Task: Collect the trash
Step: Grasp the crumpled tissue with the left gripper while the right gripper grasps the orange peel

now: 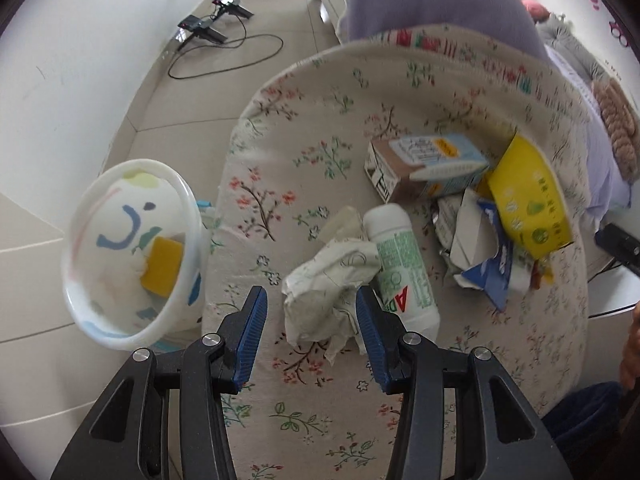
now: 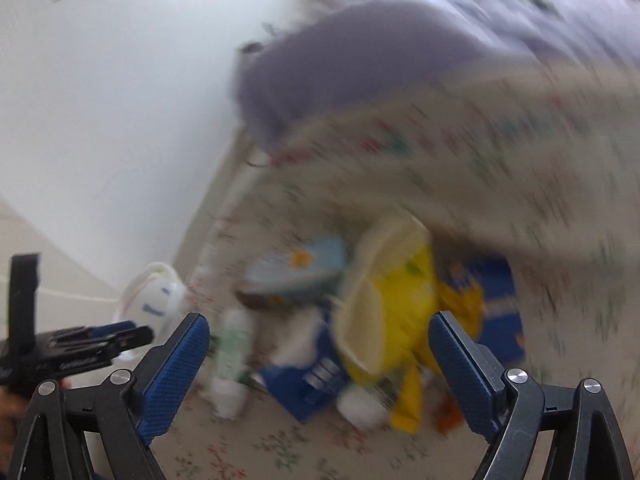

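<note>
My left gripper (image 1: 310,294) points down over the floral cloth (image 1: 300,140). Its jaws stand half apart around a crumpled paper (image 1: 328,300), and the left pad is clear of it. Beside the paper lie a white bottle with a green label (image 1: 400,264), a blue-brown carton (image 1: 424,164), a torn blue packet (image 1: 484,256) and a yellow bowl (image 1: 528,200). A white bin with a painted smile (image 1: 132,256) stands to the left, with a yellow scrap (image 1: 162,266) inside. In the blurred right wrist view, my right gripper (image 2: 319,320) hangs wide open and empty above the yellow bowl (image 2: 400,300), the packet (image 2: 312,384) and the bottle (image 2: 236,348).
Black devices and cables (image 1: 208,28) lie on the tiled floor by the white wall. A purple cover (image 1: 432,0) lies behind the cloth. A person's hand (image 1: 630,352) shows at the right edge. The left gripper (image 2: 120,332) and the bin (image 2: 154,292) appear at the left of the right wrist view.
</note>
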Action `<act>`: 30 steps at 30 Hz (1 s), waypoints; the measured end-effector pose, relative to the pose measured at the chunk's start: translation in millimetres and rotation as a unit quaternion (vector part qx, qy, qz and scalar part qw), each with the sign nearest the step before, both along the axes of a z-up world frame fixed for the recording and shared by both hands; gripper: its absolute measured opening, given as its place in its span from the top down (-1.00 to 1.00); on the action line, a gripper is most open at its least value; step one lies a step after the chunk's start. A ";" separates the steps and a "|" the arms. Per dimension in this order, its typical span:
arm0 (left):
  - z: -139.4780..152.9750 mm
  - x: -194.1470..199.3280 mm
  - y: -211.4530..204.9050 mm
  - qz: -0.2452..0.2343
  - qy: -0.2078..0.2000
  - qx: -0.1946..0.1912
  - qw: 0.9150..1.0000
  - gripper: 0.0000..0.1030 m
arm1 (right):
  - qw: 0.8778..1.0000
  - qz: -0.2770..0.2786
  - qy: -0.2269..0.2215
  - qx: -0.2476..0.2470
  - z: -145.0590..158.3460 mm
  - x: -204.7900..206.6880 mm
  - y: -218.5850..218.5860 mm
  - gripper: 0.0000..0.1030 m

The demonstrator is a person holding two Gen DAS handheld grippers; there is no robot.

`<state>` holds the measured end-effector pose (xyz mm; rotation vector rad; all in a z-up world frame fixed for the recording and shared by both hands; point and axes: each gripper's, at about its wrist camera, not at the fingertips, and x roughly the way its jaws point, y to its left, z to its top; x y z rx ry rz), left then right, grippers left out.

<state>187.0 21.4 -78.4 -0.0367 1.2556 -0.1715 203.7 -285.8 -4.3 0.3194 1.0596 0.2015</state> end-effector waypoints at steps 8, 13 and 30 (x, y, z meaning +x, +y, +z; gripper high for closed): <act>-20.4 5.7 -22.4 0.008 0.011 0.035 0.999 0.06 | 0.998 -0.024 0.059 0.000 -25.6 -2.2 -30.2 -0.79; -25.5 5.9 -23.1 0.021 0.014 0.022 0.999 0.36 | 0.991 -0.059 0.115 0.039 -53.8 -1.9 -50.7 -0.79; 7.9 -1.8 -3.2 0.048 -0.014 -0.055 0.997 0.40 | 0.976 -0.122 0.180 0.026 -101.6 9.5 -52.0 -0.30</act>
